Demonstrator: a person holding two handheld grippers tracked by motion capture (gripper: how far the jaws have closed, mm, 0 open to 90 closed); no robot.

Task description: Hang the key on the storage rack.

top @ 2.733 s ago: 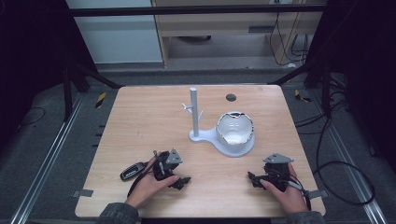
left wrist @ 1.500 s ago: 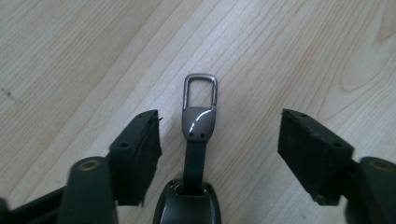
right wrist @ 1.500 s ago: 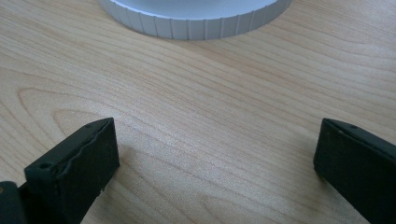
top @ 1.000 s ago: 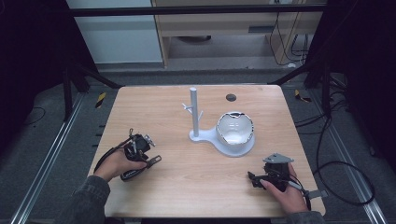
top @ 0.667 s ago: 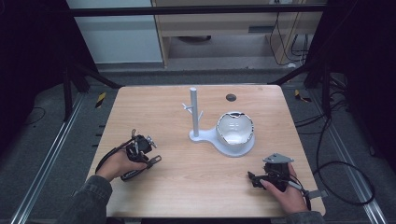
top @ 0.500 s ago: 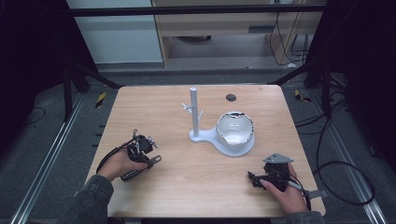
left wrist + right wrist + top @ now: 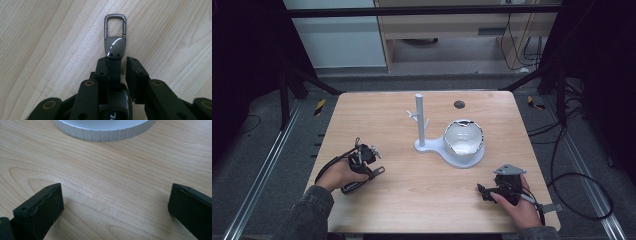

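**Tongs closing in on the key fob strap**

Compared with a couple of seconds back, the big change is on the left side. The left tongs (image 7: pixel 373 169) used to sit near the middle of the desk's (image 7: pixel 387 125) front edge, with the key fob (image 7: pixel 353 185) lying just to their left. Now that hand has swung out toward the left edge and the tongs are over the fob itself. Over the last second the hand barely shifts, but the jaws have just been closing, with the fob's strap between them.

In the left gripper view the strap (image 7: pixel 113 72) runs up between the two black jaws. The left jaw sits right against it, while a sliver of gap shows on the right side, so the jaws stand nearly together around the strap and I wouldn't call it clamped yet.

The right tongs (image 7: pixel 484 192) haven't budged: same spot near the front right corner, jaws wide apart over bare wood in their own view, with the ribbed edge of the white stand (image 7: pixel 105 131) just ahead.

As for the fob: dark body tucked under the tongs, a black strap, then a glossy gunmetal cap with two small rivets, topped by a rectangular clip ring (image 7: pixel 115 25). It lies flat on the desk near the front left, well apart from the white stand (image 7: pixel 447 150) with its post and bowl.
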